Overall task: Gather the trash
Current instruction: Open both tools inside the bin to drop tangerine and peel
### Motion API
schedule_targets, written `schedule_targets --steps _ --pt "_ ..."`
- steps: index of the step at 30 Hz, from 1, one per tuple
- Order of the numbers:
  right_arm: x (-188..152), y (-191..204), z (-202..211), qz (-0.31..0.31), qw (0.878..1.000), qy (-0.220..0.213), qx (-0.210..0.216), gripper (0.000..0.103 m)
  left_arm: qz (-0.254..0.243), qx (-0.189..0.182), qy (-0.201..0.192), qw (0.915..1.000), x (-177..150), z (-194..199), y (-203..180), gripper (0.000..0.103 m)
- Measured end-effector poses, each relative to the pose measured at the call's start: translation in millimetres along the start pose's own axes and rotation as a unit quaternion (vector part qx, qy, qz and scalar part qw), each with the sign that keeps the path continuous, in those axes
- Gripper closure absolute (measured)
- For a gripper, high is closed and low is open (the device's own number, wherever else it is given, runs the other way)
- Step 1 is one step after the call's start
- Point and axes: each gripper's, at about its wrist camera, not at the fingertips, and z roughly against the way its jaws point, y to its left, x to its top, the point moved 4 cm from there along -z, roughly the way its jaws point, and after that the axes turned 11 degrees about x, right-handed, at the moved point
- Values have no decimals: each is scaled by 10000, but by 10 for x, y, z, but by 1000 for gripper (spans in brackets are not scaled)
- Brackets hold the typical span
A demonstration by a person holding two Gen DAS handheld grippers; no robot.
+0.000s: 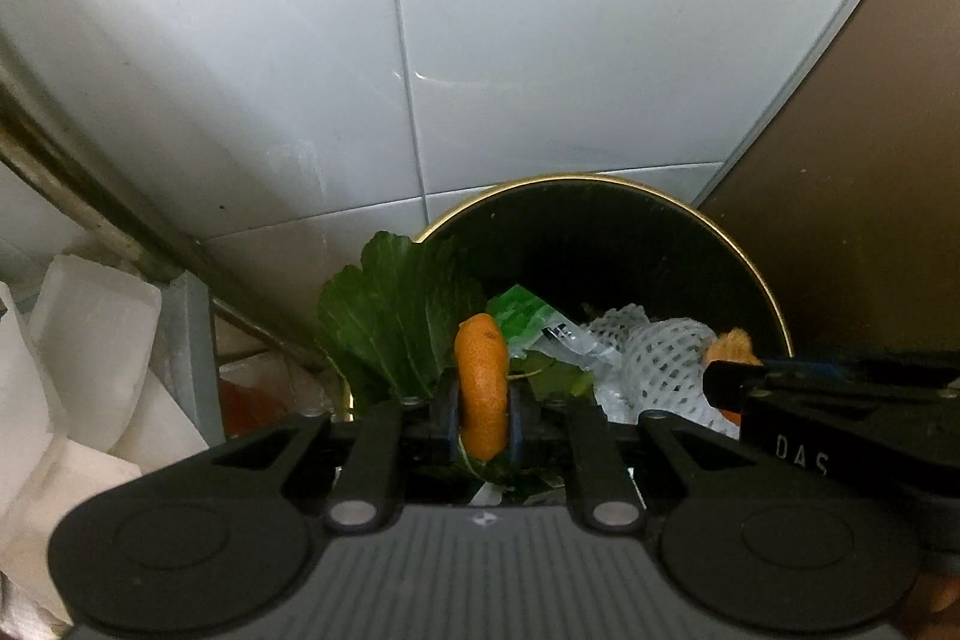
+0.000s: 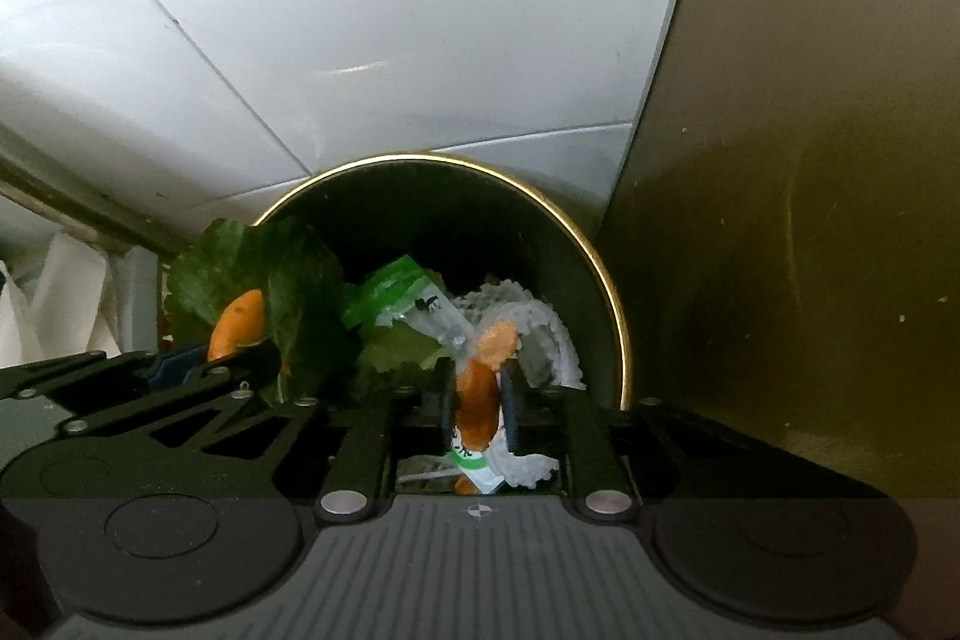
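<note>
Low in each frame, the left hand-held gripper [image 1: 483, 415] clamps one orange peel [image 1: 480, 385] and the right hand-held gripper [image 2: 477, 409] another peel [image 2: 477, 400], both over the gold-rimmed bin [image 1: 750, 268]. Drop-off step, I judge; next, both jaws need opening.

The left hand-held gripper [image 1: 483, 415] is clamped on a curled piece of orange peel [image 1: 480, 385], which stands upright between its blue-padded fingers [image 1: 451, 415]. Just beyond it lies the open mouth of a black bin with a gold rim [image 1: 753, 259]. Inside the bin sit a large green leaf [image 1: 390, 316] that leans over the left edge, a green-and-clear plastic wrapper [image 1: 528, 319] and a white foam fruit net [image 1: 654, 358]. The right hand-held gripper [image 1: 729, 382] reaches in from the right edge, with a second bit of orange peel [image 1: 732, 345] at its tip. White floor tiles [image 1: 270, 70] surround the bin, a brown panel [image 1: 852, 196] stands to the right, and white crumpled material [image 1: 84, 340] lies at the left.
</note>
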Motion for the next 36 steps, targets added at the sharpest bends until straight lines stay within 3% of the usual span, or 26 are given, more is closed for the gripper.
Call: schedule_targets --steps 4,6,21,36 --pt "-4 17 -10 52 10000 -14 -82 64 -39 51 -16 10000 9 -5 -6 82" --pt "-4 15 -12 36 9999 -23 -101 59 -59 85 -45 9999 13 16 -3 73" --pt "33 96 350 -193 9982 -437 -353 58 411 -287 119 9987 38 311 166 72" --pt "-65 404 917 -213 9971 -715 176 54 491 411 -533 9965 11 1170 338 72"
